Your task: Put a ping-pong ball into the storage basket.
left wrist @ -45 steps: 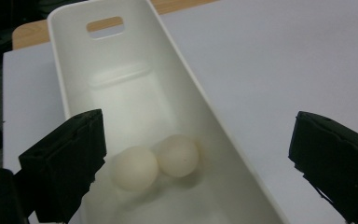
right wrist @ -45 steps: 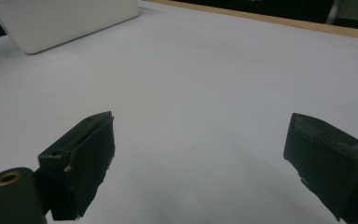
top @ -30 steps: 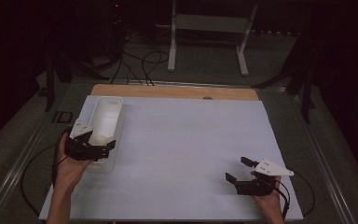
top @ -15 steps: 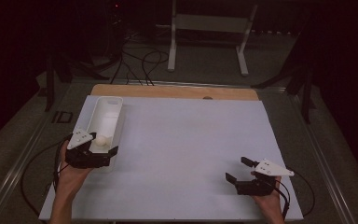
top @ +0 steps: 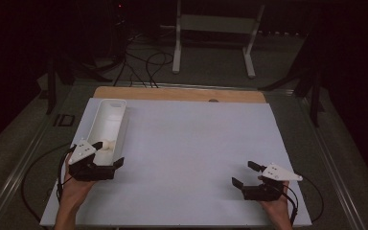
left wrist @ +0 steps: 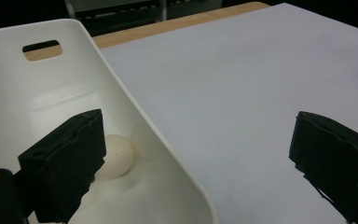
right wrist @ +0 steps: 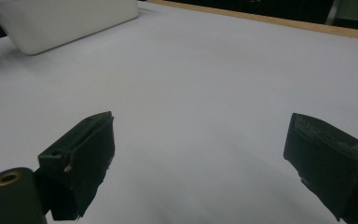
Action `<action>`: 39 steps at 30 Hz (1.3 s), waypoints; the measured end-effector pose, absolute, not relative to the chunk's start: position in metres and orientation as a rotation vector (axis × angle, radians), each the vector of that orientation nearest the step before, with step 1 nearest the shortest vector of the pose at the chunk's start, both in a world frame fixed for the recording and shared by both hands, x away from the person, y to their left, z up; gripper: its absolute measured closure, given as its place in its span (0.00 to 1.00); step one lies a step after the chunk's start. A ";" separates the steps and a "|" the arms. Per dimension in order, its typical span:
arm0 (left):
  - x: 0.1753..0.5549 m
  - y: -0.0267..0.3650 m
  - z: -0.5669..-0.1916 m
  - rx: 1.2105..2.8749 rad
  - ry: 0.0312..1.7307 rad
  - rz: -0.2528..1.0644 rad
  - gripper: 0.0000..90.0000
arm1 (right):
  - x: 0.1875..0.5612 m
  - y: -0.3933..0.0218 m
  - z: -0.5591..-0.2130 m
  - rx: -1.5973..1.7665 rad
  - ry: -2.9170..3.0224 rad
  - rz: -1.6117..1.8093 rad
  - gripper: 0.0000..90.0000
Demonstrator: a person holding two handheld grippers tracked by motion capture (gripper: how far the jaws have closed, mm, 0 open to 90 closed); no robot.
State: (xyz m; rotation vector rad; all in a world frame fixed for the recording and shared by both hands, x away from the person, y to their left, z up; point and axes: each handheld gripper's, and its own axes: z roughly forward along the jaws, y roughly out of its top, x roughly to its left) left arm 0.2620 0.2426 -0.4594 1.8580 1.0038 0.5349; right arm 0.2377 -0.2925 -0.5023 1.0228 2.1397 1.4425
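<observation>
Left gripper view shows your left gripper point(left wrist: 200, 158) with its fingers point(left wrist: 65, 163) spread wide astride the near right wall of the white tub point(left wrist: 135, 121), one finger inside just beside the white ball point(left wrist: 117, 155) on the tub floor. The ball looks like it is lying free, so I judge the next move must be a clean lift clear of that wall. Your right gripper point(top: 245, 175) rests at the near right of the bench point(top: 196, 139), fingers also spread and holding nothing; the tub's near end is cut off below the frame.

The right hand-held gripper point(right wrist: 200, 163), jaws spread, faces a white bin point(right wrist: 65, 21).
</observation>
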 end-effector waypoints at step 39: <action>0.237 0.248 -0.486 1.808 0.971 0.560 0.04 | 0.237 -0.294 -0.501 1.016 2.120 1.459 0.09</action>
